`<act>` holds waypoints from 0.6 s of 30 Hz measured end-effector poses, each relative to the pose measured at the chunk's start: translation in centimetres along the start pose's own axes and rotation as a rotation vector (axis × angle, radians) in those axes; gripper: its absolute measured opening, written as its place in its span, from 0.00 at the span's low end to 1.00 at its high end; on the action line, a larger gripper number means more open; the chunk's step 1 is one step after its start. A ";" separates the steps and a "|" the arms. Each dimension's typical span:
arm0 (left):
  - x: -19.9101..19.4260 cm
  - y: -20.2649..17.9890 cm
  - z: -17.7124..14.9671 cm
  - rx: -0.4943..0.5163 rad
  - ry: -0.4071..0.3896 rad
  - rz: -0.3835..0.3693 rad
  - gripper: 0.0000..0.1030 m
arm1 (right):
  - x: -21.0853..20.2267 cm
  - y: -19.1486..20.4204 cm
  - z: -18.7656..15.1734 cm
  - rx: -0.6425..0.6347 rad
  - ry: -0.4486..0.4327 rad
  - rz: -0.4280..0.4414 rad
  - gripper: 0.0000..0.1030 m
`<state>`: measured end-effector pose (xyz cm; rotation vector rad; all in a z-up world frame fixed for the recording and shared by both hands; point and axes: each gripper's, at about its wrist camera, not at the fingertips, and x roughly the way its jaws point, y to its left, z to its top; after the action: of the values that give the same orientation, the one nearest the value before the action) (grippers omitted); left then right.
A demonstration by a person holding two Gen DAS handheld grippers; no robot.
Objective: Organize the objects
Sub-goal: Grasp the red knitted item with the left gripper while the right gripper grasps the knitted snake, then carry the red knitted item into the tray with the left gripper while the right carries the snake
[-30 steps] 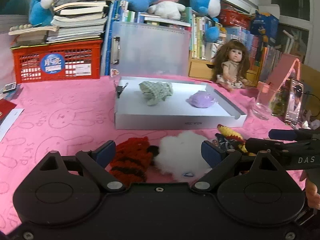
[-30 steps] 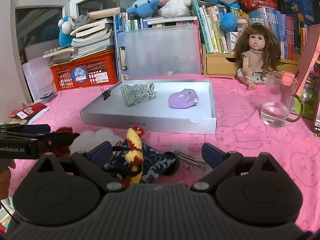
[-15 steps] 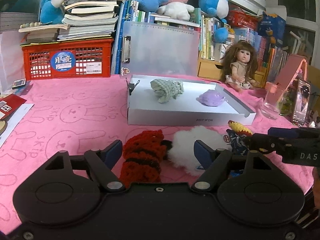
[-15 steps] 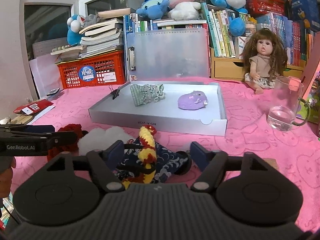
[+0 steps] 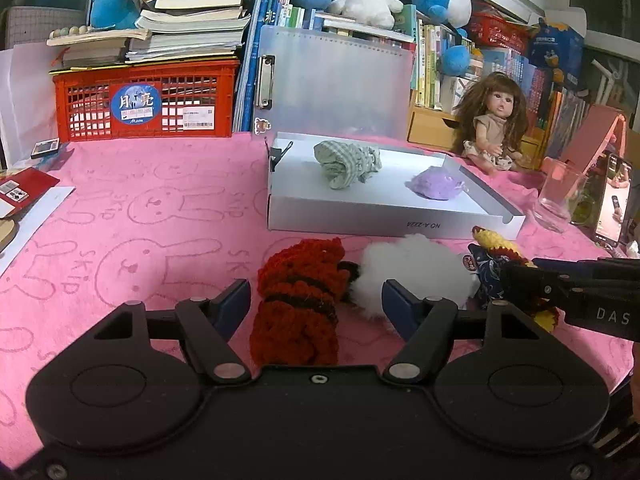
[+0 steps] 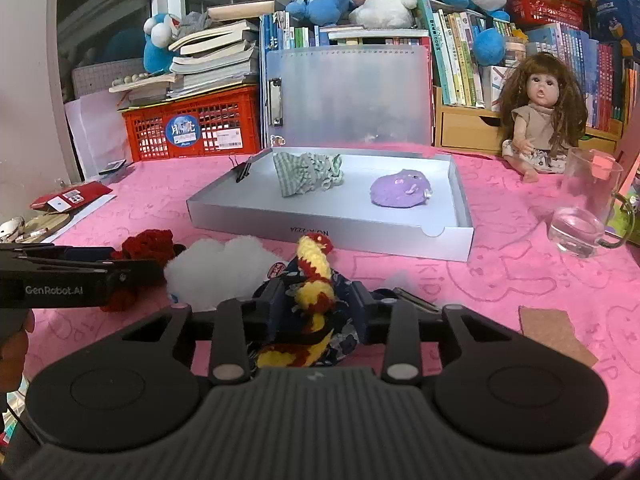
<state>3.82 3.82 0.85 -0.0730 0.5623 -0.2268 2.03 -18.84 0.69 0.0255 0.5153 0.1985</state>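
Objects mid-sort: our right gripper clamps the navy pouch, left gripper gapes around the red knit; next, lift toward the tray.

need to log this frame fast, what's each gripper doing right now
Left gripper: open, fingers either side of the red knitted toy, not clamped.
Right gripper: shut on the yellow-and-red knitted toy and the dark floral pouch under it.
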 end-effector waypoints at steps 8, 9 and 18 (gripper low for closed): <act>0.6 0.0 -0.2 0.002 0.020 0.017 0.53 | 0.2 0.1 -0.1 0.003 0.001 -0.002 0.35; 0.6 0.0 -0.3 -0.001 0.019 0.017 0.51 | 0.3 0.1 -0.1 0.005 0.002 -0.003 0.35; 0.2 0.7 -0.1 -0.051 0.007 0.013 0.37 | -0.1 -0.3 -0.2 0.036 -0.017 -0.015 0.23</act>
<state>4.11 4.48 0.56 -0.1181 0.5757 -0.2004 1.91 -19.11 0.59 0.0584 0.5018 0.1746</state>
